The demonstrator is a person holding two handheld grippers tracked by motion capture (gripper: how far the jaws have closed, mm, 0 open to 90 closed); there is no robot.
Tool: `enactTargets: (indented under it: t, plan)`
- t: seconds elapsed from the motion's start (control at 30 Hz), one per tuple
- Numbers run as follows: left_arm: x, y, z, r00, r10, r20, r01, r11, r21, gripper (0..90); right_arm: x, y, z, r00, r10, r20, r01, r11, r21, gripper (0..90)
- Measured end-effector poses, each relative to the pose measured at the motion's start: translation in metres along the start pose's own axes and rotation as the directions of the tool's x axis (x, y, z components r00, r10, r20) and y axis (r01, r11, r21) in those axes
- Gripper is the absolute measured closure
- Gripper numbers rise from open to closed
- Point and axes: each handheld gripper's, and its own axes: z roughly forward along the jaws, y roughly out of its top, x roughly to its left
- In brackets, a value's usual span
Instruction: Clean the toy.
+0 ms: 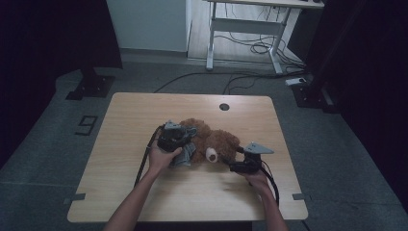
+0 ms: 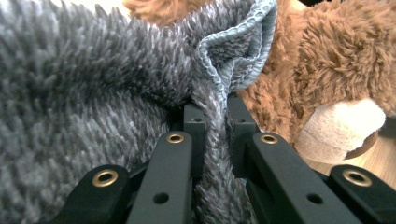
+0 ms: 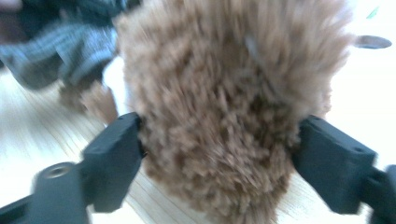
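Observation:
A brown teddy bear lies in the middle of the wooden table, its pale muzzle toward the near edge. A grey fluffy cloth is draped over the bear's left part. My left gripper sits on top of it, shut on a fold of the grey cloth pinched between the pads. My right gripper comes in from the right at the bear's head. Its jaws stand wide apart with a rounded brown furry part of the bear between them, the fur brushing both pads unsqueezed.
A round cable hole is in the table's far edge. Beyond the table stand a white desk frame and loose cables on the floor. Bare wood lies left, right and in front of the bear.

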Motion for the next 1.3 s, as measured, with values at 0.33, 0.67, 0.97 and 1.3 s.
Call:
enactTargets:
  t: [0.33, 0.67, 0.97, 1.3]
  plan:
    - [-0.002, -0.006, 0.000, 1.0000, 0.002, 0.004, -0.002, 1.0000, 0.010, 81.7, 0.017, 0.030, 0.025, 0.9909, 0.075, 0.111, -0.077, 0.997, 0.008, 10.9]
    - [-0.018, 0.004, -0.025, 0.9992, 0.023, 0.033, -0.022, 0.9984, -0.052, 81.1, 0.016, 0.014, 0.015, 0.9963, 0.056, 0.066, -0.056, 0.998, 0.008, 41.1]
    - [-0.090, 0.044, -0.027, 0.9769, 0.202, 0.069, -0.193, 0.9741, -0.117, 81.0, 0.022, 0.004, 0.008, 0.9990, 0.005, 0.043, -0.005, 1.000, -0.001, 44.7]
    - [-0.099, 0.047, 0.046, 0.9841, 0.151, 0.094, -0.152, 0.9883, 0.011, 80.9, 0.024, -0.004, 0.002, 0.9981, -0.045, 0.041, 0.045, 0.999, 0.007, 46.5]
